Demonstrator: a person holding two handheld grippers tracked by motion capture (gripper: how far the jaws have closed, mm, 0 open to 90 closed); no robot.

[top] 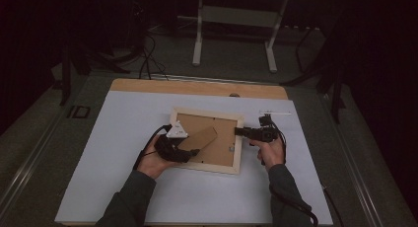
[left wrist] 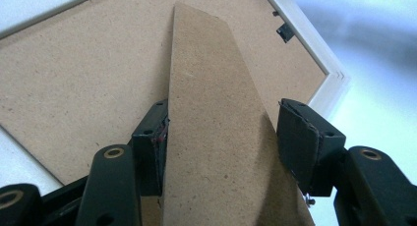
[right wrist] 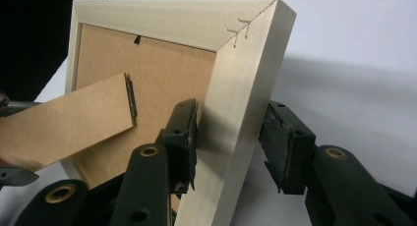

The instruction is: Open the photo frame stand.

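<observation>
A: On white tabletop (top: 123,187), picture frame (top: 237,153) lies face-down, so its front is hidden. Any labels or writing?

B: None readable; staples at one corner, small black clips on backing board (top: 217,150), room behind is dark

A: Grippers?

B: Left gripper (left wrist: 223,142) jaws part-open astride easel stand (left wrist: 216,113), one pad touching its edge, other just clear. Right gripper (right wrist: 228,137) part-open w/ frame's rail between jaws, contact unclear
</observation>
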